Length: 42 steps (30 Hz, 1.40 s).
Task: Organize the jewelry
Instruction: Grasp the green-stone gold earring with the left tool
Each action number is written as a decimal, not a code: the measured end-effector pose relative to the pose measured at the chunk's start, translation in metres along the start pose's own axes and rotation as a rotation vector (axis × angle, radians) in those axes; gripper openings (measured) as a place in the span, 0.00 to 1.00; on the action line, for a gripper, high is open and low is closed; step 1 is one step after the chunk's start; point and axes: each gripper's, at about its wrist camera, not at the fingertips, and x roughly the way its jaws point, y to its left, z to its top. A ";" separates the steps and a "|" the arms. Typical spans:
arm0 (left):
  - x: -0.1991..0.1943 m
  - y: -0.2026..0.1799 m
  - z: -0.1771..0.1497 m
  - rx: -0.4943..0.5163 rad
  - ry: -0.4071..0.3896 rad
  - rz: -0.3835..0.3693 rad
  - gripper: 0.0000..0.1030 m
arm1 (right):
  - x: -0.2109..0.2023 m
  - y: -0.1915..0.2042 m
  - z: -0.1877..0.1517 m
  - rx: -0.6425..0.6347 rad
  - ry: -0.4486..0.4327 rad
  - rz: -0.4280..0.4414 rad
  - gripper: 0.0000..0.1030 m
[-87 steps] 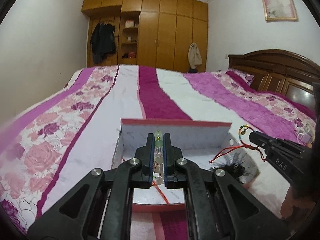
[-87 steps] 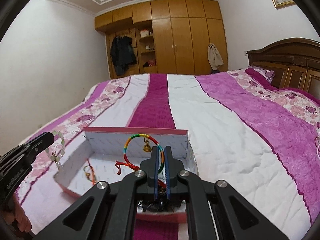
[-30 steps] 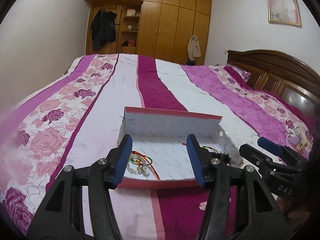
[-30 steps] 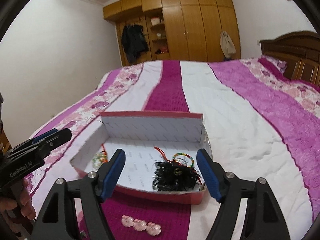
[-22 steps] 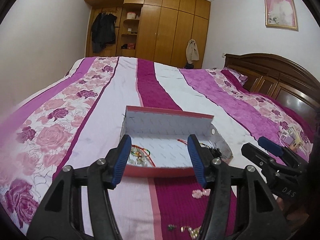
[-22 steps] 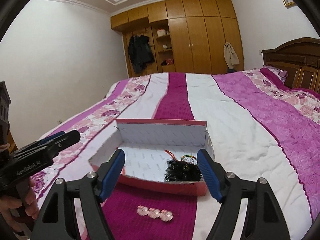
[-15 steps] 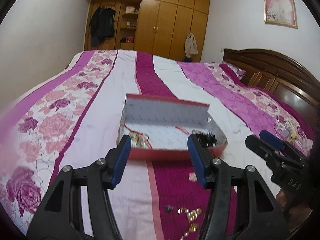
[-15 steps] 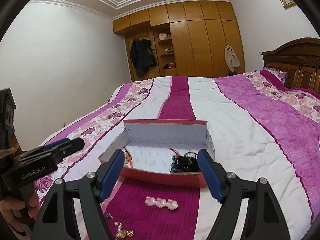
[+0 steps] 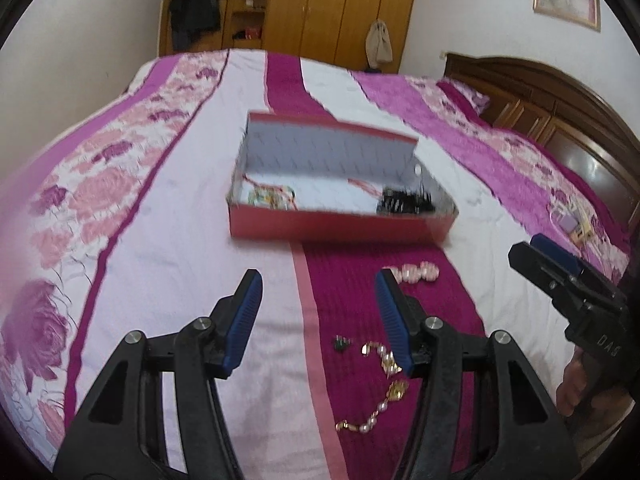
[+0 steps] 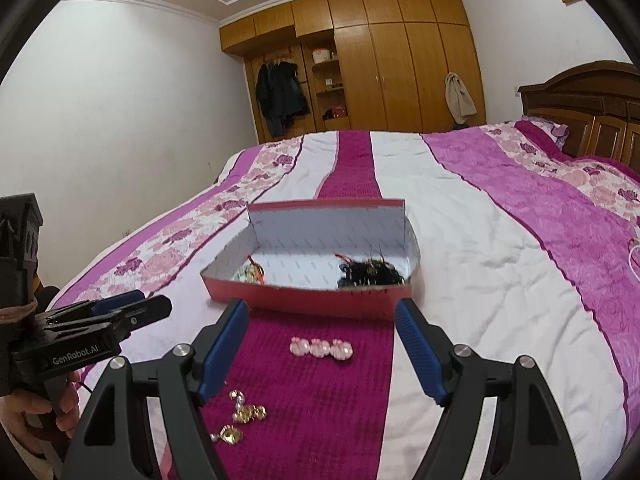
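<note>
A bed [image 10: 460, 264] with a pink striped, flowered spread is seen before a wooden wardrobe [image 10: 384, 60]. "GenRobot.AI" is read on the left gripper [image 9: 318, 314]; the right gripper [image 10: 320, 344] is also held apart, empty. Jewelry [image 10: 322, 347] lies before the box [image 10: 308, 296].

One red box [image 10: 312, 300], one pink three-bead hair clip [image 10: 321, 347], one gold pearl chain [image 9: 380, 384] and two claws are being shown.

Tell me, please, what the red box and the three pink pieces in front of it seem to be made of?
The red box: probably thin cardboard, matt red outside, white printed inside; its walls are thin and folded. The pink pieces: glossy, partly see-through, so perhaps glass or plastic; too small to tell which.
</note>
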 end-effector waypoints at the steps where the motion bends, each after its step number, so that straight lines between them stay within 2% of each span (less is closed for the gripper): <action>1: 0.003 -0.001 -0.003 0.002 0.015 0.001 0.49 | 0.001 -0.001 -0.003 0.002 0.010 -0.002 0.75; 11: 0.029 -0.006 -0.019 0.012 0.111 -0.006 0.45 | 0.013 -0.008 -0.025 0.018 0.085 -0.025 0.75; 18: 0.044 -0.019 -0.030 0.085 0.159 -0.009 0.27 | 0.019 -0.010 -0.030 0.022 0.111 -0.031 0.75; 21: 0.050 -0.020 -0.033 0.098 0.180 -0.010 0.17 | 0.019 -0.010 -0.031 0.027 0.115 -0.030 0.75; 25: 0.054 -0.020 -0.036 0.101 0.194 -0.008 0.10 | 0.020 -0.012 -0.032 0.034 0.119 -0.030 0.75; 33: 0.049 -0.019 -0.032 0.082 0.172 -0.028 0.09 | 0.026 -0.013 -0.034 0.041 0.140 -0.031 0.75; 42: 0.034 0.006 -0.015 0.000 0.112 0.016 0.09 | 0.052 -0.006 -0.030 0.057 0.190 -0.023 0.75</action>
